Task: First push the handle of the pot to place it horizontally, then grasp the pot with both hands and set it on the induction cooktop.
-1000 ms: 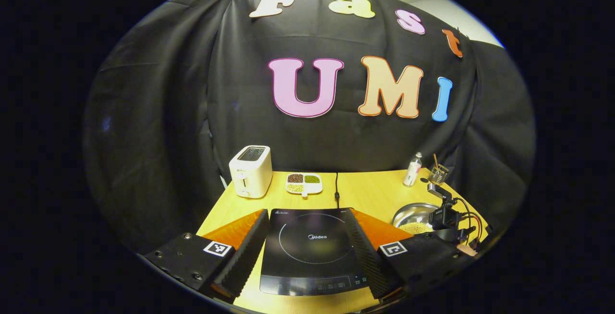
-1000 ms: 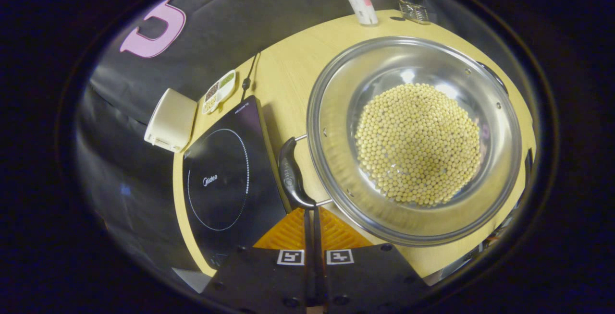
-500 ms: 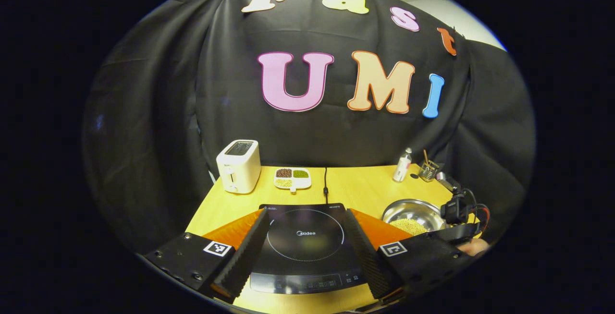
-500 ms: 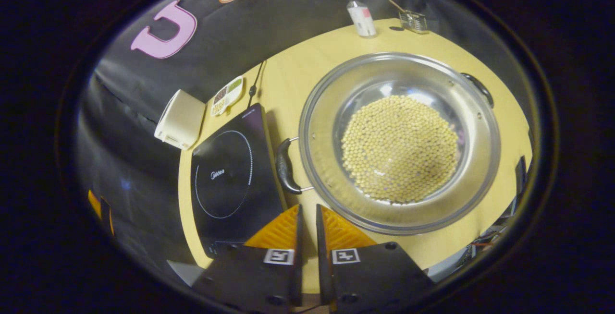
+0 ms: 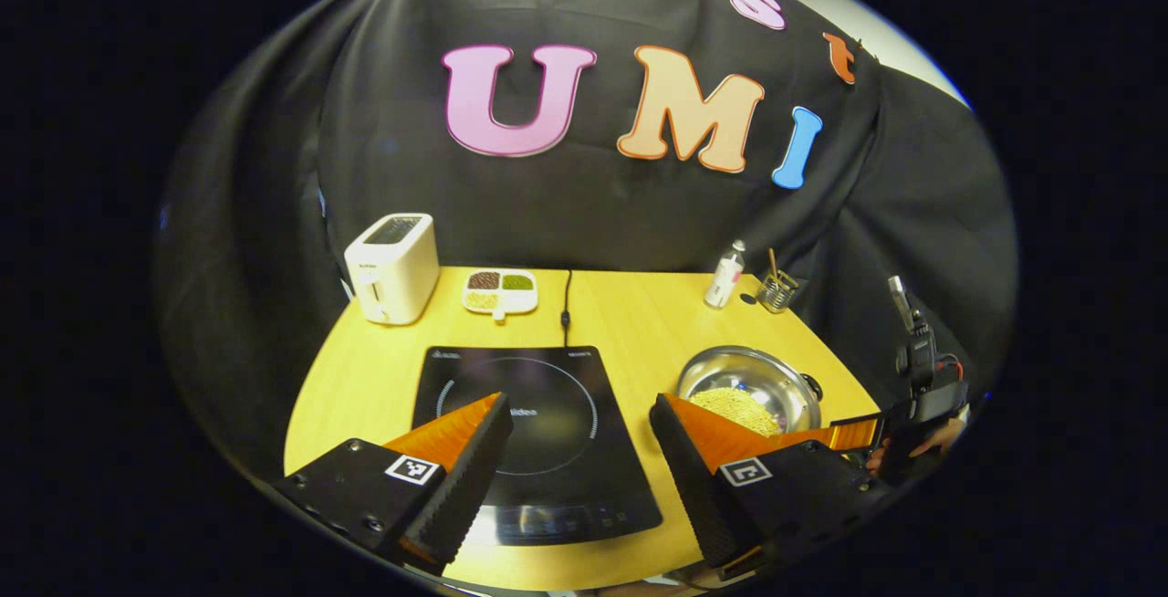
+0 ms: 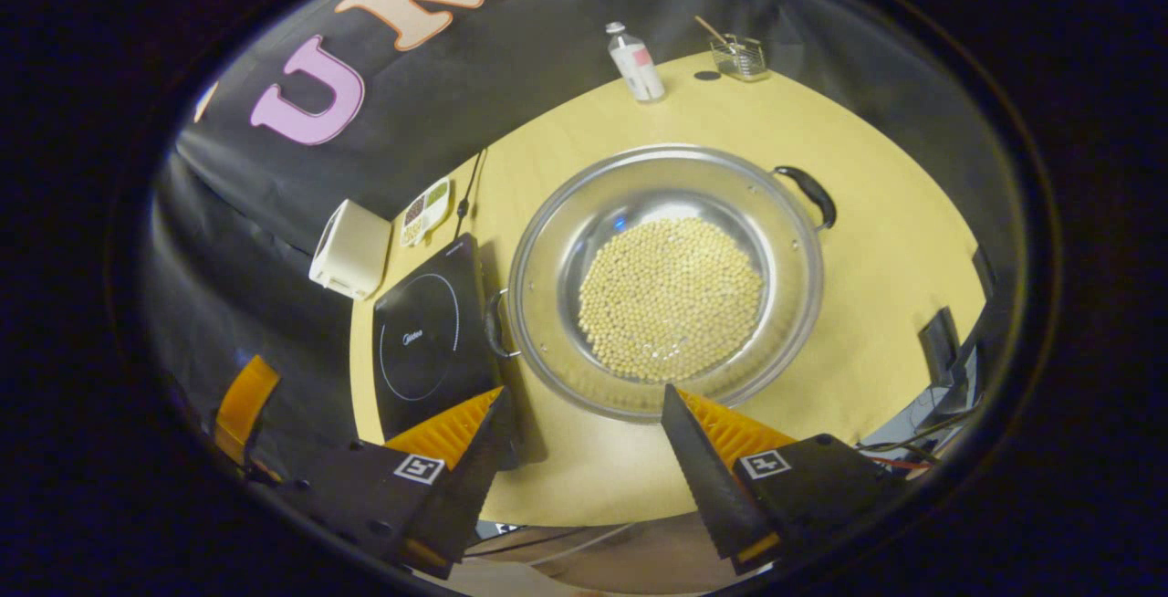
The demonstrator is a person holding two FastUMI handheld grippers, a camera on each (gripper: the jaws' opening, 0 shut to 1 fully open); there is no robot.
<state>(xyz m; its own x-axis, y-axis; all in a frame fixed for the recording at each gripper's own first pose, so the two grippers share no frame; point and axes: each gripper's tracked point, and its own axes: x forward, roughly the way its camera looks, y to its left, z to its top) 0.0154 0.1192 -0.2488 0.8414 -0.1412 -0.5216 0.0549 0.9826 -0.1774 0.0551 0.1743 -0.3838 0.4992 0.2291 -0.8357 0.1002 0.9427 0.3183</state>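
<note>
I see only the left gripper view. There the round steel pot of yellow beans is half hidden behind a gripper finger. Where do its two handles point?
Observer: In the right gripper view the round steel pot shows whole. One black handle points away from the black induction cooktop, and the other handle faces it.
Operator: Does the right gripper hold a handle?
Observer: No. The right gripper is open and holds nothing.
Operator: Does the nearer handle touch the cooktop?
Observer: It lies close beside the cooktop's edge; I cannot tell whether they touch.

Yellow wooden table (image 5: 630, 314) against draped black cloth wall (image 5: 584, 204).
</note>
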